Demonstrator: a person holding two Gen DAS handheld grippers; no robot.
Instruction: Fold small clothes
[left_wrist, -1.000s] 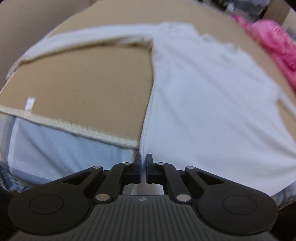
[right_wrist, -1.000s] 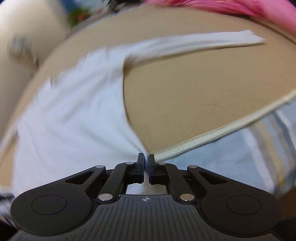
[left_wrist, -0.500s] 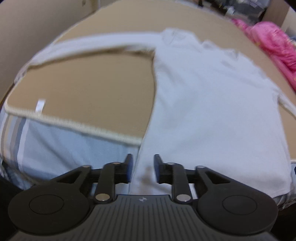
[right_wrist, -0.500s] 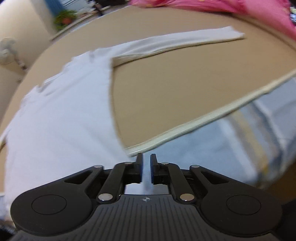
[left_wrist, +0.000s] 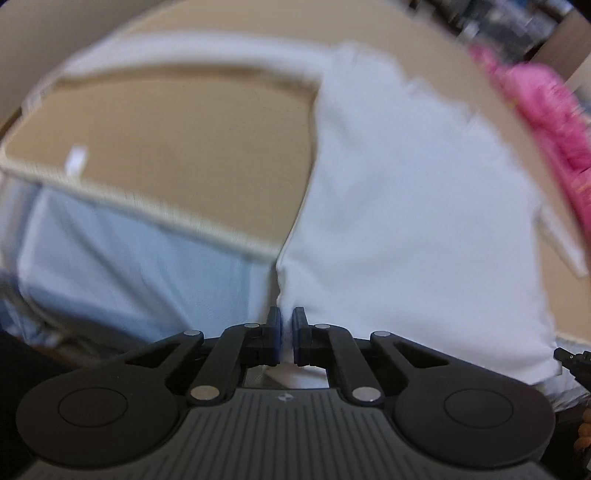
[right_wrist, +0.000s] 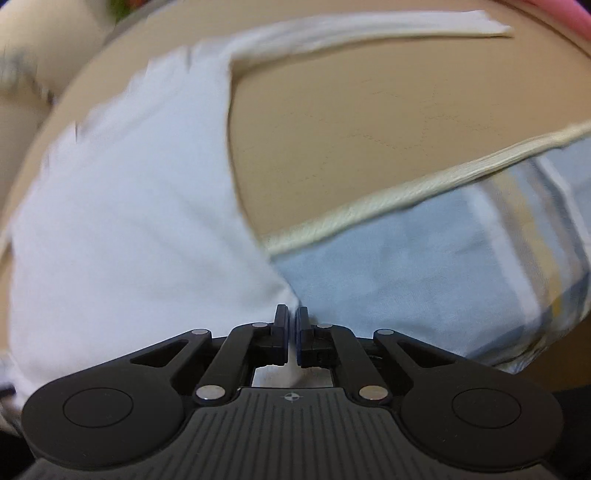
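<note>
Tan quilted mat (left_wrist: 192, 147) with a cream corded edge is spread over a pale blue striped sheet (left_wrist: 140, 266), and that's the whole work surface as seen from the left wrist camera. On it a white long-sleeved shirt (left_wrist: 406, 206) is laid out flat, body running away from the camera, one sleeve stretched off to the left along the far side of the mat. A pink garment (left_wrist: 546, 110) is bunched at the far right edge, well apart from the gripper. The left gripper (left_wrist: 287, 338) is seen with its jaws pressed nearly together, and the shirt's near left hem corner is pinched between the blue pads, the cloth pulled into a small peak right above the fingertips. Everything is pretty blurred here, so finer creases can't be made out. From the right wrist camera the same shirt (right_wrist: 129, 206) is seen filling the left half of the frame, with its other sleeve (right_wrist: 369, 29) stretched out to the right across the mat (right_wrist: 369, 122). The right gripper (right_wrist: 293, 338) is likewise clamped down, jaws almost touching, with the near right hem corner caught between them just where the shirt hangs past the corded edge onto the sheet (right_wrist: 406, 280).
</note>
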